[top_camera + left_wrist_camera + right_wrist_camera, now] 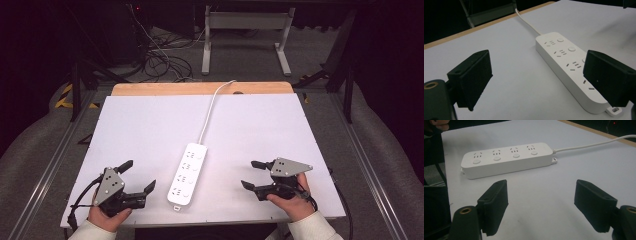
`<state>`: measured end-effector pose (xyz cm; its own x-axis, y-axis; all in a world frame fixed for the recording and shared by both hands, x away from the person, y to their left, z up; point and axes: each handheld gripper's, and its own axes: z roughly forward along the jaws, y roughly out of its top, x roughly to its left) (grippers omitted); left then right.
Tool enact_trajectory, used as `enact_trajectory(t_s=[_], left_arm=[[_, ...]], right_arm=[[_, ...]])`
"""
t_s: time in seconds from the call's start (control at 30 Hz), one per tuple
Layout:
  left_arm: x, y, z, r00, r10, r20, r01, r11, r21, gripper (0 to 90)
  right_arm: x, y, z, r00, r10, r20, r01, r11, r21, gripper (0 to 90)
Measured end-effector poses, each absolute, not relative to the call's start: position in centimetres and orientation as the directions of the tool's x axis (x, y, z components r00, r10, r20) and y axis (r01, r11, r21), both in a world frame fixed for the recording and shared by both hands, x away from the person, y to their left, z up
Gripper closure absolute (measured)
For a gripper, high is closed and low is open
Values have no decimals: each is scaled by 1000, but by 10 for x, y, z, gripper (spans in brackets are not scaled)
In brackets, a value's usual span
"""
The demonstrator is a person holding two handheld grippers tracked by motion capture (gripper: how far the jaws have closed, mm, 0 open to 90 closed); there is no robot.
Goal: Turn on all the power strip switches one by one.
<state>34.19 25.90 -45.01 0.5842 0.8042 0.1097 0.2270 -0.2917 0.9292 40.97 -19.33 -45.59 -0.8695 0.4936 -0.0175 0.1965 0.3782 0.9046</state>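
White power strip [187, 173] flat on the table [150, 125], between left gripper [138, 179] and right gripper [251, 174], touching neither; both released, jaws wide apart

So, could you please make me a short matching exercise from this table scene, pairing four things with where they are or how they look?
Things:
1. power strip
2. left tongs
3. right tongs
4. white cable

Descriptions:
A. open, at the table's right, beside the strip
B. runs from the strip's far end to the table's back edge
C. lies flat mid-table, four sockets up
D. open, at the table's left, beside the strip

Pairs: 1-C, 2-D, 3-A, 4-B
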Motion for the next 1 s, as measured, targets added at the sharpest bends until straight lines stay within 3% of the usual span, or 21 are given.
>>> enact_trajectory(t_s=[0.3,0.63,0.83,1.0], left_arm=[[342,259,-448,599,789,136,224,-328,918,88],[341,260,-448,590,798,122,228,-310,923,88],[340,260,-447,585,800,135,219,-317,923,88],[340,260,-447,582,801,138,217,-317,923,88]], right_arm=[[409,-193,-455,-871,490,-36,182,389,903,273],[408,-189,-450,-888,458,-50,155,399,904,363],[412,-180,-441,-903,428,-49,150,420,895,593],[416,-172,-435,-913,403,-61,126,423,897,635]])
